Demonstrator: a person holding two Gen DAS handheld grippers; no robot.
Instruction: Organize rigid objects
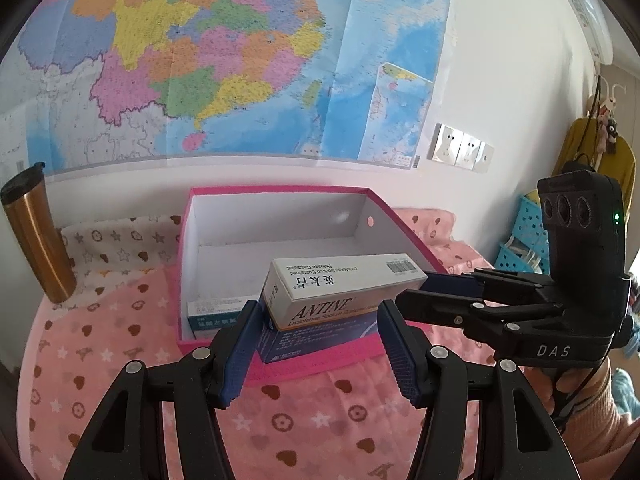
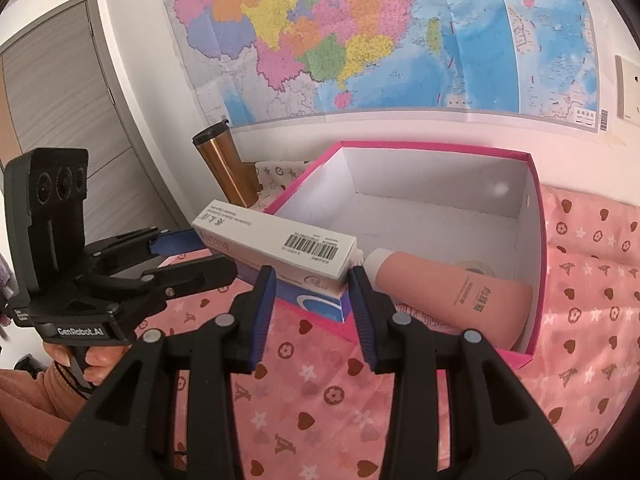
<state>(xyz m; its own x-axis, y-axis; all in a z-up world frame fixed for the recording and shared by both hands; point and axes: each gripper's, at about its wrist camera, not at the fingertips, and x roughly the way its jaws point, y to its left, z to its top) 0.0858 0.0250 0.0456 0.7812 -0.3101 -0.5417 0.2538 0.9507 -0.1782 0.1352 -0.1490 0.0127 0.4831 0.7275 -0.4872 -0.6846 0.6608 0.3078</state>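
Note:
Two stacked medicine cartons hang over the near rim of a pink box [image 1: 192, 200]: a white ANTINE carton [image 1: 340, 284] on top of a blue-and-white carton [image 1: 312, 340]. My left gripper [image 1: 316, 344] grips one end of the stack. My right gripper [image 2: 312, 304] grips the other end, pads against the white carton [image 2: 280, 244] and the blue one [image 2: 320, 304]. The right gripper also shows in the left wrist view [image 1: 416, 288]. Inside the box lie a pink tube [image 2: 452, 292], a teal carton [image 1: 216, 312] and a tape roll [image 2: 476, 266].
The box [image 2: 536, 240] sits on a pink patterned cloth [image 1: 300, 420] against a white wall with a map. A copper tumbler [image 1: 36, 236] stands at the back left. A blue basket [image 1: 524, 232] is at the right.

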